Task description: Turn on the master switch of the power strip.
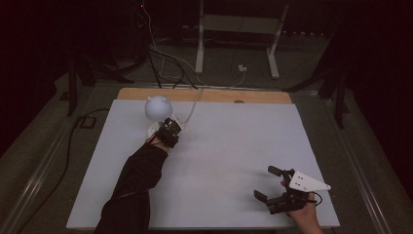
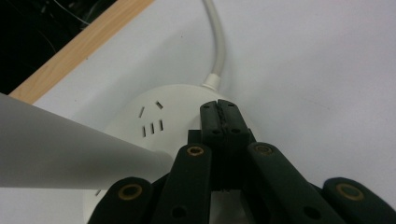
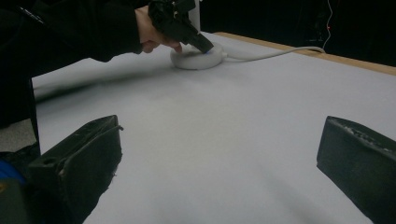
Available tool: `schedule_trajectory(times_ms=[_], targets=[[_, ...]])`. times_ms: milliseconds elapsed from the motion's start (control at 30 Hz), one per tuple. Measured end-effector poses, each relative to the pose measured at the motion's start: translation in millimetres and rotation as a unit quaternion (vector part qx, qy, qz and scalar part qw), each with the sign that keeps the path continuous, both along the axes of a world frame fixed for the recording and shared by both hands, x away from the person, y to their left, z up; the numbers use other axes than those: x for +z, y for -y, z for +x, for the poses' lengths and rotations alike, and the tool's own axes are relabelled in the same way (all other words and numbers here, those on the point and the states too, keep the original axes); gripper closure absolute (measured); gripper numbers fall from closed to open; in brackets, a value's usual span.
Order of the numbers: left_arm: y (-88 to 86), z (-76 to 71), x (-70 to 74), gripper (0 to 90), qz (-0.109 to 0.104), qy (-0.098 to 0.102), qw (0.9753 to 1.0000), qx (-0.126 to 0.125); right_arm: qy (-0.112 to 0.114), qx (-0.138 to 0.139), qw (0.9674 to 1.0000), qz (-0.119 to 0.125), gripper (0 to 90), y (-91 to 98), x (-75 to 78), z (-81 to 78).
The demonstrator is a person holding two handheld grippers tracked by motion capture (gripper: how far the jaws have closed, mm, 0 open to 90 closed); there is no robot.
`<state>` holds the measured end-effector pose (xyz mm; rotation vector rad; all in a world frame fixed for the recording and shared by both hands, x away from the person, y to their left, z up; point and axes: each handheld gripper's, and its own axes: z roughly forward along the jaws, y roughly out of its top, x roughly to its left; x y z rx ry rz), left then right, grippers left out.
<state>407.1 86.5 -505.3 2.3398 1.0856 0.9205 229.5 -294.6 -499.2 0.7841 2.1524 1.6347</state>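
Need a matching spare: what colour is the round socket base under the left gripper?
White, cord included. The socket base shows best in the left gripper view, with the shut left gripper resting on it.

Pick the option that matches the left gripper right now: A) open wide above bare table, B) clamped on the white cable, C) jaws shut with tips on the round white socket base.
C: the left gripper has its jaws pressed together, tips resting on the round white socket base, beside where the white cable enters.
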Motion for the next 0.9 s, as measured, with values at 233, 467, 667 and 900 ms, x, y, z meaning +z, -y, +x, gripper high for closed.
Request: schedule_trajectory(times_ms=[233, 467, 667, 900], targets=[[-3.5, -3.3, 4.1, 90.0, -0.022, 0.032, 0.9992, 0.000, 0.001, -0.004, 1.0000, 0.002, 0.0, 1.8, 0.2, 0.1], [-9.9, -11.7, 21.0, 90.0, -0.068, 0.034, 0.9970, -0.012, 0.003, -0.003, 1.0000, 0.002, 0.0, 1.5, 0.6, -0.1], [-10.1, -18.2, 25.5, 90.0, -0.080, 0.024, 0.9964, -0.013, 0.003, -0.004, 1.0000, 0.002, 0.0, 1.5, 0.7, 0.0], [-13.0, -22.7, 29.6, 82.3, -0.087, 0.015, 0.9960, -0.013, 0.002, -0.004, 1.0000, 0.002, 0.0, 1.5, 0.6, 0.2]])
